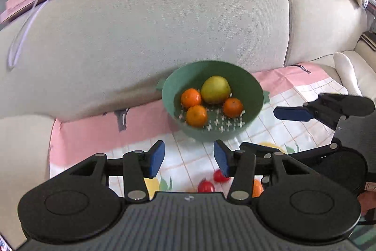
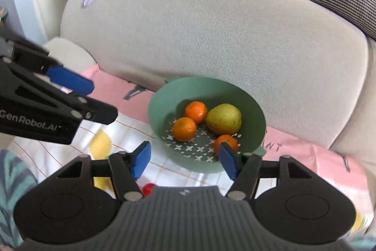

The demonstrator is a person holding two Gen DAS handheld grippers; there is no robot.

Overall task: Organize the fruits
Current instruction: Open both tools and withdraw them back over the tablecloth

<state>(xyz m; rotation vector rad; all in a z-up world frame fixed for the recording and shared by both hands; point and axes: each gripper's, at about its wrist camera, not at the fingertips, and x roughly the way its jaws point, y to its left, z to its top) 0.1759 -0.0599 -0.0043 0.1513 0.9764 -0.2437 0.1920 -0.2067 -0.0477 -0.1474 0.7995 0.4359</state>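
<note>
Setting: pale grey sofa behind a pink and white printed cloth spread on the seat; cushions along the back.
Bowl: green colander bowl stands on the cloth close against the sofa back, holes in its floor, small lugs at the rim.
Fruit in bowl: three oranges and one yellow-green pear, all touching or nearly so at the bottom.
Fruit outside: small red fruits lie on the cloth near the left gripper, partly hidden by its body; their kind is hard to tell. An orange peeks out beside them.
Left gripper: left gripper has its blue pads apart with nothing between them, short of the bowl.
Right gripper: right gripper also stands spread and empty, at the bowl's near rim.
Handling, judged: oranges look firm, light and round, so they may roll; best pinched across the middle. The pear seems heavier and smooth, likely to slip if taken near its narrow end. The red fruits look small, glossy and easily bruised, wanting a gentle squeeze.
Look: oranges bright and dimpled, pear matte with faint specks.
</note>
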